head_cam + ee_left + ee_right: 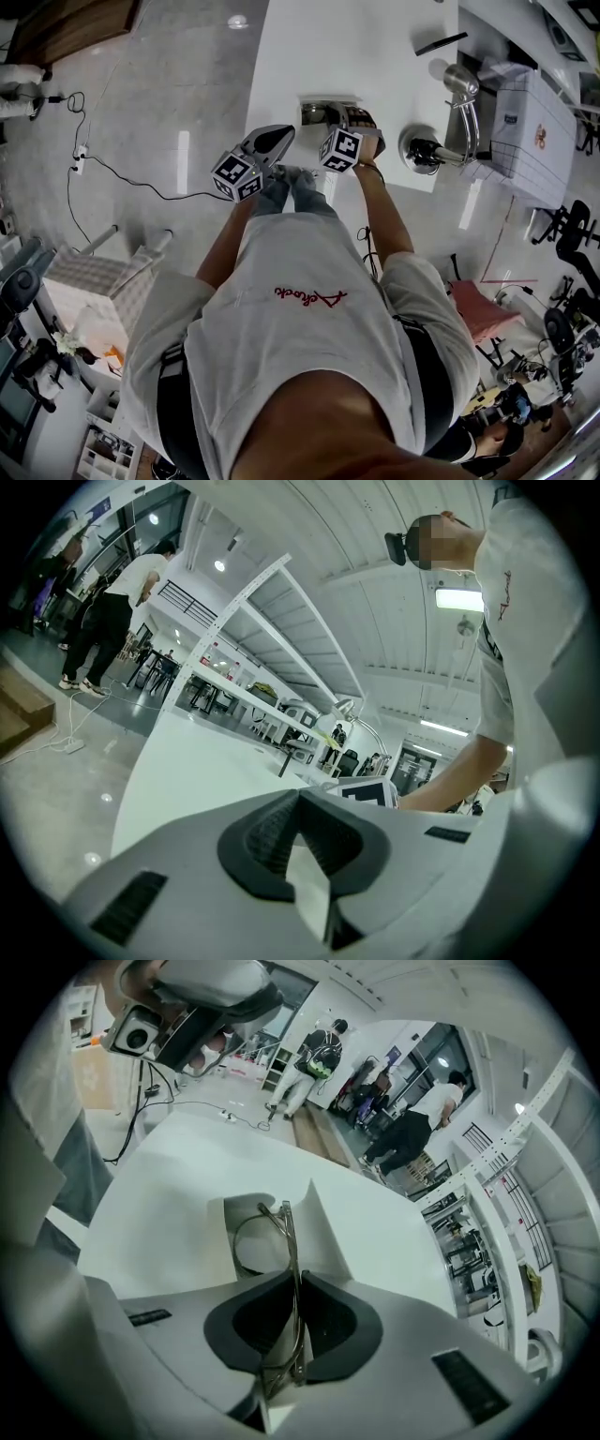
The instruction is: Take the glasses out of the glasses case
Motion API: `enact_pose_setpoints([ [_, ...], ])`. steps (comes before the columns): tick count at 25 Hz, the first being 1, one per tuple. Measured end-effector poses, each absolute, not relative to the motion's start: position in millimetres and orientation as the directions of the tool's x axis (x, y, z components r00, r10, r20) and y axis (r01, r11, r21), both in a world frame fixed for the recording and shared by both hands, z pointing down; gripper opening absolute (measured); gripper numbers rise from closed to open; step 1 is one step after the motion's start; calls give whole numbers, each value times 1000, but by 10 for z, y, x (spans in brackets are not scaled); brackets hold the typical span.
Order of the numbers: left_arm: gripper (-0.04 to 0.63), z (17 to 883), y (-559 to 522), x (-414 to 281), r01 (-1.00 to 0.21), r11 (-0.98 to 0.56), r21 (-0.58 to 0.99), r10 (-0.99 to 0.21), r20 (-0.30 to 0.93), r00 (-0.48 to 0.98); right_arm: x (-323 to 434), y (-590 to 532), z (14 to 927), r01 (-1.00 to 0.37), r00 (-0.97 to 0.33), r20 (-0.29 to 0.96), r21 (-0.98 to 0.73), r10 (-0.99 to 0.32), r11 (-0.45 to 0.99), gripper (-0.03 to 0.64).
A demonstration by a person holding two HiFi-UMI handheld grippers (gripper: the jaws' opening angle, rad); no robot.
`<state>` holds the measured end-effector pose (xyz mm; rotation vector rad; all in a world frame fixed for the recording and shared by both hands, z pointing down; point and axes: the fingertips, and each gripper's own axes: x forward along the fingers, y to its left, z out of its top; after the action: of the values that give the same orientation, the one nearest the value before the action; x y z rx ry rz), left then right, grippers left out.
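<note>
Right gripper (293, 1279) pinches wire-rimmed glasses (287, 1239) at the open white glasses case (325, 1234); left gripper (298, 801), jaws pressed together, hovers nearby; red shirt script (310, 296) illegible.

Open workshop-lab: long white worktables (356, 47), tall white shelving frames (272, 602), cables (141, 187) across polished floor (187, 94).

white T-shirt (309, 319), red chest script | left tongs (298, 803), right tongs (295, 1281): grey shells, black pads
</note>
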<state>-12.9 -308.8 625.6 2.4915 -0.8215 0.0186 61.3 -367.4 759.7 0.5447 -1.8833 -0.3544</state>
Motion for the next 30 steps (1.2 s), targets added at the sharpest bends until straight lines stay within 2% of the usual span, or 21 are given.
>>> enact_pose_setpoints([
  [11,3,6249,-3091,-120,-555,-693,461,-546,169,821,624,-3686,7529,-147,-317,770,537,-554,830,14],
  [22,3,6149,-3071,-28,-530,-722,444,-525,148,838,591,-3671,7146,-180,-350,697,606,-626,775,14],
  [25,3,6149,-3059,-19,-531,-729,432,-522,151,839,602,-3670,6997,-279,-387,651,592,-653,756,14],
  [27,3,6163,-3058,-51,-541,-726,424,-529,157,834,622,-3692,6829,-422,-432,597,528,-676,737,14],
  [30,3,6152,-3089,-100,-554,-720,418,-543,159,825,726,-3787,6499,-690,-507,477,274,-718,670,14],
])
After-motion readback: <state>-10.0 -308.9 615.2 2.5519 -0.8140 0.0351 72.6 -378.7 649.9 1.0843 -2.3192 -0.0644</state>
